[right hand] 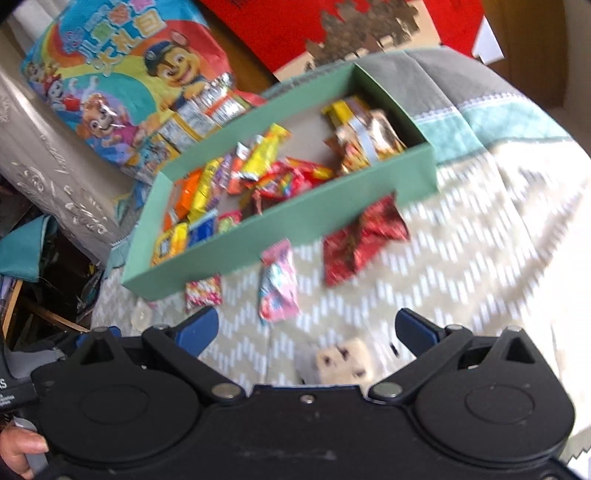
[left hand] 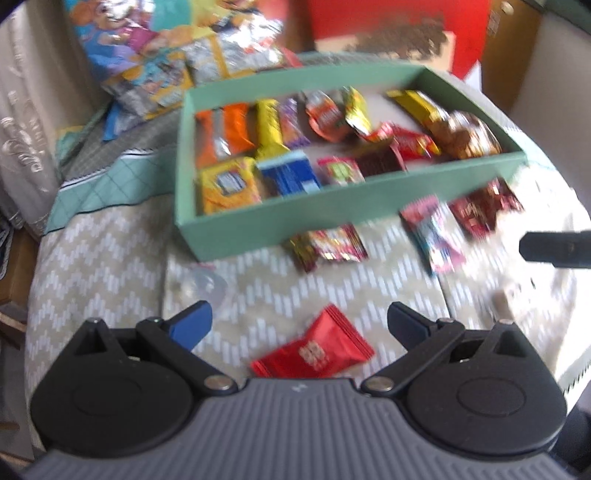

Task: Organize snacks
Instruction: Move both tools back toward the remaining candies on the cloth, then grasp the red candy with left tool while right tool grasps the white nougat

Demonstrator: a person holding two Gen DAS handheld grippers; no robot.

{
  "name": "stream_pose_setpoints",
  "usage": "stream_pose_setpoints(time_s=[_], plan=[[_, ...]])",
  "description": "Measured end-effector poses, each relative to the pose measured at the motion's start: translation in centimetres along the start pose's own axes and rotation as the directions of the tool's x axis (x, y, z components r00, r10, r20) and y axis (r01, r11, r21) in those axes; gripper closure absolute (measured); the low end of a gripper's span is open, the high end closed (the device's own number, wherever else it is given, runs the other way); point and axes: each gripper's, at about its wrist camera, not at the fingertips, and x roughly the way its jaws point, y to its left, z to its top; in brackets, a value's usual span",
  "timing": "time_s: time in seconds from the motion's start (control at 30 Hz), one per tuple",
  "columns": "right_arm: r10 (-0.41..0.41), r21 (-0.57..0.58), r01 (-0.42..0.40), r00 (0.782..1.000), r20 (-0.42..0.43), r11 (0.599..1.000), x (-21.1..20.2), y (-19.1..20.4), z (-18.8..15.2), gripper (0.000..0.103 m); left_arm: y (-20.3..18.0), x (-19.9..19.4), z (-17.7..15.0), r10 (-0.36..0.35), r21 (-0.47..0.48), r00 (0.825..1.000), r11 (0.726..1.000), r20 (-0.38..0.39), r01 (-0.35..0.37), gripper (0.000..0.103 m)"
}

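A green cardboard box [left hand: 258, 225] [right hand: 295, 225] holds several snack packets in rows. Loose packets lie on the zigzag cloth in front of it: a red packet [left hand: 317, 350] between my left gripper's open blue fingers, a red-gold packet [left hand: 328, 247] [right hand: 203, 291], a pink packet [left hand: 432, 236] [right hand: 277, 288] and a dark red foil packet [left hand: 484, 210] [right hand: 362, 240]. My left gripper [left hand: 301, 325] is open with nothing gripped. My right gripper [right hand: 308, 328] is open above a pale cream snack [right hand: 347, 360]; one of its dark fingers [left hand: 554, 247] enters the left wrist view at the right edge.
A large cartoon-printed snack bag [right hand: 122, 77] [left hand: 155, 48] lies behind the box at the left. A red carton [left hand: 388, 26] stands behind the box. A grey patterned surface [right hand: 48, 173] rises at the left. The cloth's edge drops off at the left and right.
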Motion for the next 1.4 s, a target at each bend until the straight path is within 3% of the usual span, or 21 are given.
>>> stream_pose_setpoints(time_s=[0.1, 0.2, 0.37, 0.4, 0.5, 0.53, 0.57, 0.63, 0.7, 0.8, 0.93, 1.0, 1.07, 1.2, 1.3, 1.37, 1.4], plan=[[0.015, 0.024, -0.014, 1.0, -0.025, 1.0, -0.1, -0.9, -0.8, 0.0, -0.6, 0.5, -0.6, -0.011, 0.043, 1.0, 0.999, -0.019, 0.012, 0.0], [-0.022, -0.026, 0.022, 1.0, 0.006, 0.999, -0.6, -1.1, -1.7, 0.0, -0.6, 0.8, -1.0, -0.017, 0.071, 0.999, 0.997, -0.03, 0.02, 0.0], [-0.045, -0.01, 0.045, 0.999, 0.008, 0.999, -1.0, -1.9, -1.7, 0.018, -0.6, 1.6, -1.3, -0.012, 0.089, 0.999, 0.996, -0.046, 0.016, 0.002], [-0.044, -0.016, 0.044, 0.999, 0.006, 0.999, -1.0, -1.8, -1.5, 0.021, -0.6, 1.6, -1.3, -0.015, 0.091, 0.999, 0.996, -0.044, 0.019, 0.005], [-0.031, -0.04, 0.03, 0.999, -0.013, 0.999, -1.3, -1.6, -1.7, 0.036, -0.6, 1.8, -1.5, -0.042, 0.087, 0.998, 0.995, -0.056, 0.047, 0.037], [-0.022, -0.041, 0.021, 0.999, -0.024, 0.999, -1.2, -1.5, -1.9, 0.047, -0.6, 1.9, -1.6, -0.049, 0.078, 0.997, 0.996, -0.062, 0.054, 0.046], [-0.01, -0.034, 0.009, 0.999, -0.037, 0.999, -1.2, -1.5, -2.2, 0.058, -0.6, 1.9, -1.6, -0.051, 0.074, 0.997, 0.996, -0.058, 0.055, 0.049], [0.017, -0.015, -0.018, 0.997, -0.07, 1.0, -1.0, -1.8, -2.7, 0.068, -0.6, 1.8, -1.6, -0.064, 0.069, 0.997, 0.995, -0.052, 0.068, 0.054], [0.036, 0.002, -0.036, 0.994, -0.105, 0.999, -0.7, -2.0, -3.2, 0.069, -0.7, 1.7, -1.6, -0.087, 0.063, 0.995, 0.994, -0.054, 0.091, 0.056], [0.017, 0.012, -0.016, 0.991, -0.131, 1.0, 0.0, -2.1, -3.4, 0.069, -0.9, 1.6, -1.7, -0.115, 0.04, 0.992, 0.992, -0.058, 0.117, 0.055], [-0.01, 0.021, 0.012, 0.995, -0.103, 1.0, 1.0, -2.0, -2.5, 0.067, -0.9, 1.6, -1.8, -0.115, 0.019, 0.992, 0.993, -0.056, 0.117, 0.053], [-0.026, 0.007, 0.026, 0.996, -0.088, 1.0, 1.6, -1.4, -1.8, 0.061, -0.7, 1.5, -1.9, -0.114, 0.009, 0.992, 0.993, -0.058, 0.115, 0.047], [-0.037, -0.006, 0.036, 0.997, -0.073, 0.999, 2.3, -0.7, -1.5, 0.044, -0.6, 1.4, -2.1, -0.106, 0.009, 0.993, 0.994, -0.056, 0.107, 0.04], [-0.073, -0.097, 0.068, 0.996, -0.043, 0.993, 3.6, 1.3, -1.6, 0.039, -0.4, 1.1, -2.5, -0.104, 0.01, 0.993, 0.994, -0.056, 0.104, 0.035], [-0.118, -0.181, 0.116, 0.993, -0.001, 0.977, 4.3, 2.5, -2.1, 0.043, -0.3, 1.0, -2.8, -0.098, 0.013, 0.994, 0.995, -0.056, 0.099, 0.034], [-0.154, -0.238, 0.157, 0.988, 0.029, 0.958, 4.6, 2.9, -2.6, 0.068, -0.4, 1.0, -3.0, -0.096, 0.017, 0.994, 0.995, -0.059, 0.097, 0.034], [-0.166, -0.26, 0.171, 0.985, 0.041, 0.95, 4.8, 3.0, -2.8, 0.069, -0.5, 1.1, -3.1, -0.093, 0.022, 0.994, 0.995, -0.06, 0.094, 0.034]])
